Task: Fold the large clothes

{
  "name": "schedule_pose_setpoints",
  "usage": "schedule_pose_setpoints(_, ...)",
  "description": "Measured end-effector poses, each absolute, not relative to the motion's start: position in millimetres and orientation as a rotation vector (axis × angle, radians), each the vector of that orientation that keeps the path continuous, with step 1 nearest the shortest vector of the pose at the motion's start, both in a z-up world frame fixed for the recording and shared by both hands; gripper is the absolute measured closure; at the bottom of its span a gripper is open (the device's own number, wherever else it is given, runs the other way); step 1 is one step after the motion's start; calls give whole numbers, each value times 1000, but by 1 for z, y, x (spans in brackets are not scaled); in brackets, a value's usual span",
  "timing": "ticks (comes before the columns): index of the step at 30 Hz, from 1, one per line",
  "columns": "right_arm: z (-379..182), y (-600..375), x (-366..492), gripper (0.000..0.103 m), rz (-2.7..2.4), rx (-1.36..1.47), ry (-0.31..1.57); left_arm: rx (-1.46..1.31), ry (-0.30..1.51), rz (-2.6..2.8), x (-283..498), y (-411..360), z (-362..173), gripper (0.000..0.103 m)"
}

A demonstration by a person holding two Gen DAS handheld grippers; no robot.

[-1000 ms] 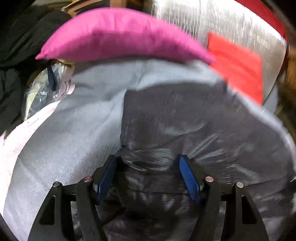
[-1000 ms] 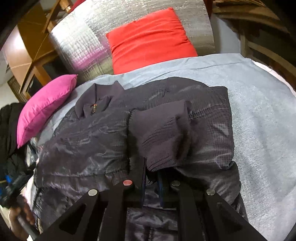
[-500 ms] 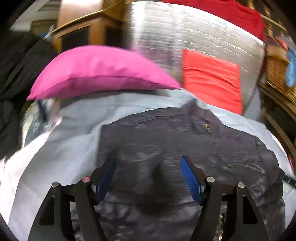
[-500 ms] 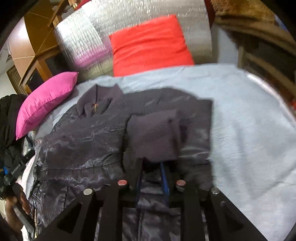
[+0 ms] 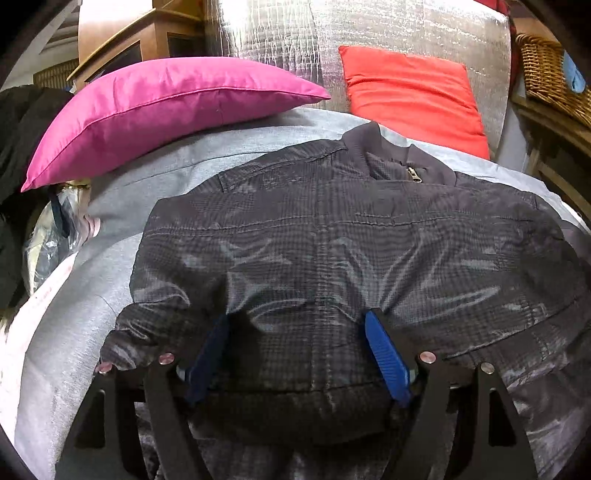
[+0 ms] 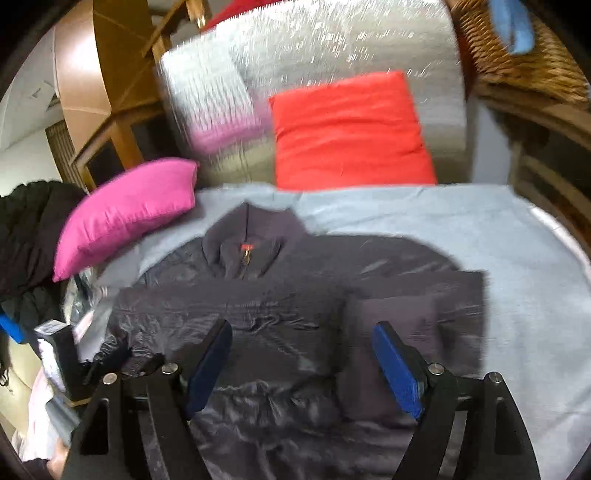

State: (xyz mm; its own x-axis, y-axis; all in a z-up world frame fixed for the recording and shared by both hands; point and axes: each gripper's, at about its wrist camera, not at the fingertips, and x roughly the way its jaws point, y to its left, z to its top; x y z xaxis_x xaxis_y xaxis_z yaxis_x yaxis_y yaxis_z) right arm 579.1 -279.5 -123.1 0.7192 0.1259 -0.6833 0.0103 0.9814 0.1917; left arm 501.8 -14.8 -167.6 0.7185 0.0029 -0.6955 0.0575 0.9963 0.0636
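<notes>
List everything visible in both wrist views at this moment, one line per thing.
Jacket: one, dark grey, flat on the bed, collar toward the cushions, one sleeve folded in.
Bed cover: one, light grey, under the jacket.
Pink cushion: one, beyond the jacket's far corner.
Red cushion: one, against the silver backrest.
Wicker basket: one, brown, far side.
Left gripper: jaws opening, over the jacket.
Right gripper: jaws opening, nothing gripped.

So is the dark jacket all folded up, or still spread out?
Partly folded. In the right wrist view the jacket lies flat on the grey cover, collar up top, with one sleeve folded over its body.
</notes>
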Motion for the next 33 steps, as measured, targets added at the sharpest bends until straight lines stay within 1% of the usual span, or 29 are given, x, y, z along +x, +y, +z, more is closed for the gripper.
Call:
schedule_pose_setpoints(1,-147,-280,593,22,22,167,872,78,768,-34,501,-14,-168,25)
schedule_pose_setpoints(2,-166,-282,600,22,16,163,936,76,767,-35,501,-13,-169,25)
schedule_pose_setpoints(4,-165,-278,593,22,13,106,874,78,762,-30,502,-13,-171,24)
schedule_pose_setpoints(6,-156,-272,589,22,-18,74,886,79,762,-25,504,-13,-171,24)
schedule_pose_setpoints(11,-102,-268,573,22,-21,85,727,83,758,-20,504,-15,-170,23)
schedule_pose_setpoints(13,-92,-259,576,22,-16,41,696,81,758,-21,504,-14,-171,23)
schedule_pose_setpoints(15,-102,-249,589,21,-16,-14,723,79,758,-22,505,-14,-172,23)
schedule_pose_setpoints(16,-116,-248,596,21,-30,-46,766,79,758,-23,504,-14,-172,23)
schedule_pose_setpoints(17,-136,-248,606,21,-52,-73,844,78,757,-25,504,-14,-172,23)
schedule_pose_setpoints(18,-155,-251,612,19,-53,-72,915,77,759,-27,504,-14,-172,23)
schedule_pose_setpoints(19,-163,-257,609,17,-29,-47,879,74,759,-28,504,-13,-172,23)
schedule_pose_setpoints(20,-161,-260,607,16,-23,-33,851,71,760,-29,505,-13,-173,23)
schedule_pose_setpoints(24,-145,-258,597,16,-43,-32,843,58,762,-32,506,-12,-173,22)
schedule_pose_setpoints(27,-130,-258,581,16,-12,20,781,57,760,-31,506,-13,-173,22)
schedule_pose_setpoints(28,-133,-257,579,16,-7,22,788,58,760,-31,505,-13,-173,22)
schedule_pose_setpoints(30,-156,-256,586,13,9,-16,883,57,760,-32,505,-13,-173,22)
schedule_pose_setpoints(33,-148,-257,584,12,-3,-9,867,49,765,-35,506,-12,-170,22)
